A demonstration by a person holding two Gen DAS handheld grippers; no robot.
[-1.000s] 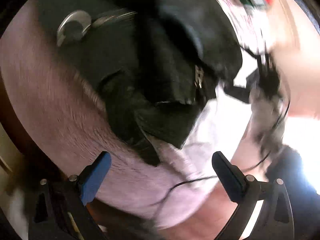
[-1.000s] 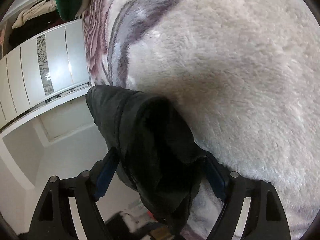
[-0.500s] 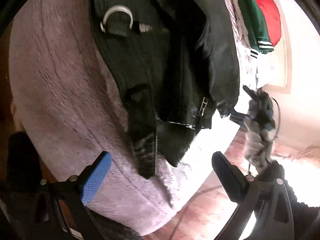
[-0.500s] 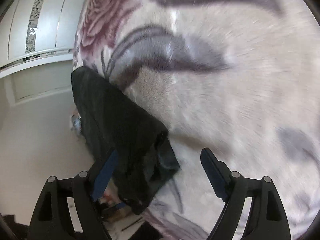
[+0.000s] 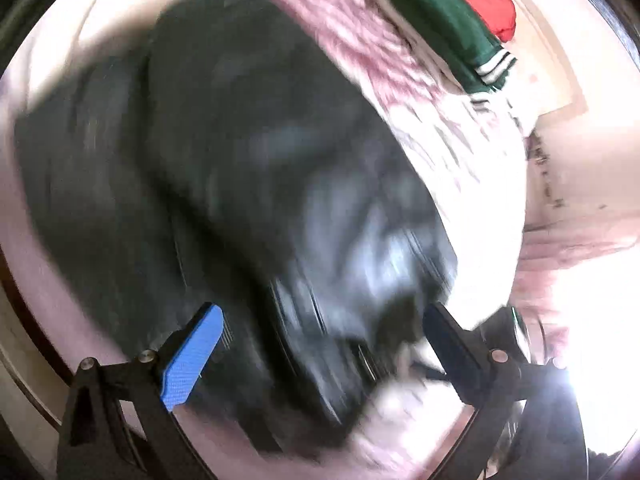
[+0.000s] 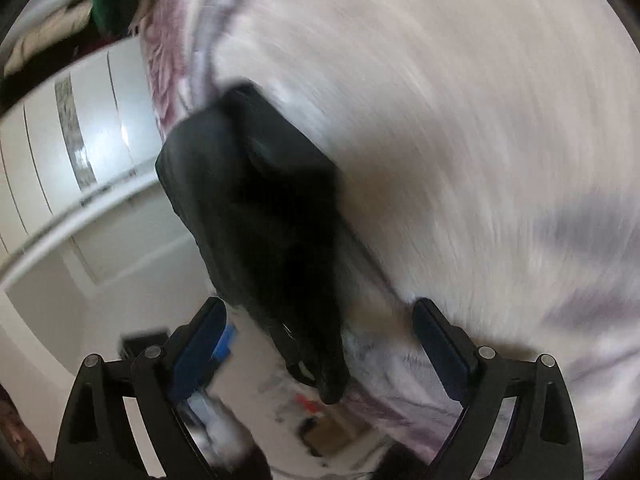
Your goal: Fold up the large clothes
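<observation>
On the blanket (image 5: 400, 68) lies the jacket (image 5: 240, 200), one part draped off the edge, mid-fold by my reckoning. My left gripper (image 5: 320, 340) and right gripper (image 6: 316, 344) both gape wide, holding nothing. Next, I should grip the hanging part.

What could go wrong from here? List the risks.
1. Part of the jacket hangs over the blanket edge; it may slide off the bed.
2. Both views are motion-blurred, so either open gripper, left or right, may miss the right edge.
</observation>
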